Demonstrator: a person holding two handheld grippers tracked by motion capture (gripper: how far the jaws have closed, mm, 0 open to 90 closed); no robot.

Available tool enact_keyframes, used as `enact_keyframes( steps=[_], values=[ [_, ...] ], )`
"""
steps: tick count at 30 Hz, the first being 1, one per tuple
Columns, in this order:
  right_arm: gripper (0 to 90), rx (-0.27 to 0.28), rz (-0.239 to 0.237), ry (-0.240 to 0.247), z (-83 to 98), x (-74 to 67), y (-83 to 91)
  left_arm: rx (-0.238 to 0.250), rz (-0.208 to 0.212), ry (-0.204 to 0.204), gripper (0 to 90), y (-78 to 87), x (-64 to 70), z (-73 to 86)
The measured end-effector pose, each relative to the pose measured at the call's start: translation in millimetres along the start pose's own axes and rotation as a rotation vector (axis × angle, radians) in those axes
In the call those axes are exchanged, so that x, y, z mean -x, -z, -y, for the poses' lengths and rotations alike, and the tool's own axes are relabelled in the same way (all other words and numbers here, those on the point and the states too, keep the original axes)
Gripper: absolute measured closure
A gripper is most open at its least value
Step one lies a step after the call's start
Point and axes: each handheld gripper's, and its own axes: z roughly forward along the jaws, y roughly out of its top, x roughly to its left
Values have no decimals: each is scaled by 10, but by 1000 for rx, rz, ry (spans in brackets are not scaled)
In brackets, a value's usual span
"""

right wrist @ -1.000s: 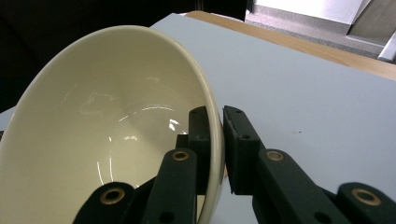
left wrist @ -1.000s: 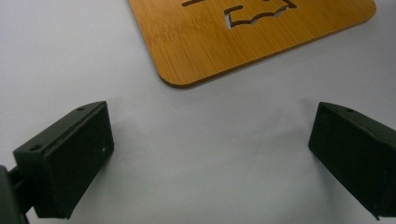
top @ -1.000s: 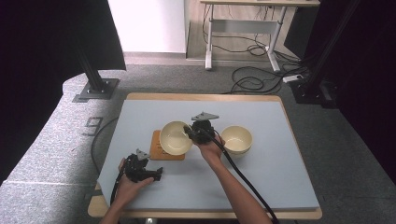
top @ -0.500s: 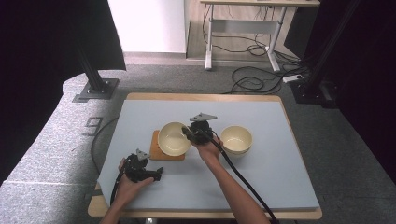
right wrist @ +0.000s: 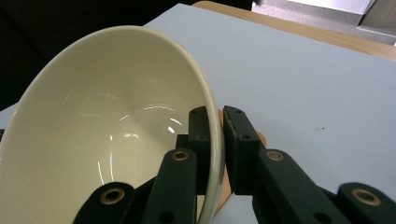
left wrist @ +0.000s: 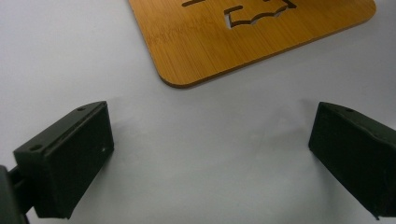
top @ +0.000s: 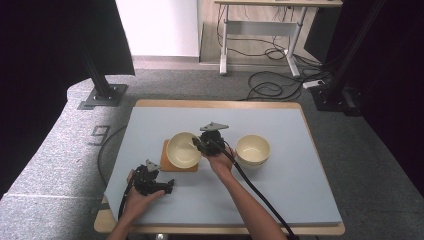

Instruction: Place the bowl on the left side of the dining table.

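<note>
A cream bowl (top: pixel 183 150) sits over a wooden coaster (top: pixel 167 164) near the table's middle. My right gripper (top: pixel 198 145) is shut on the bowl's right rim; in the right gripper view the rim of the bowl (right wrist: pixel 112 135) is pinched between the two black jaws of the right gripper (right wrist: pixel 216 140), and the bowl looks tilted. A second cream bowl (top: pixel 253 149) stands to the right. My left gripper (top: pixel 167 187) rests low at the front left, open, with nothing between its fingers; the left gripper (left wrist: pixel 205 149) faces the corner of the wooden coaster (left wrist: pixel 243 37).
The grey table top (top: pixel 280 190) has a wooden border (top: pixel 220 104). Cables trail from both grippers toward the front edge. Black stands and a desk with floor cables lie beyond the table.
The right hand with the bowl has shifted slightly to the left over the coaster. The left gripper has kept still.
</note>
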Motion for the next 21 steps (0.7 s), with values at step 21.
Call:
enact_keyframes(
  steps=[21],
  values=[
    [822, -28, -12, 3, 33, -79, -181, -1, -1, -1, 0, 0, -2, -1]
  ],
)
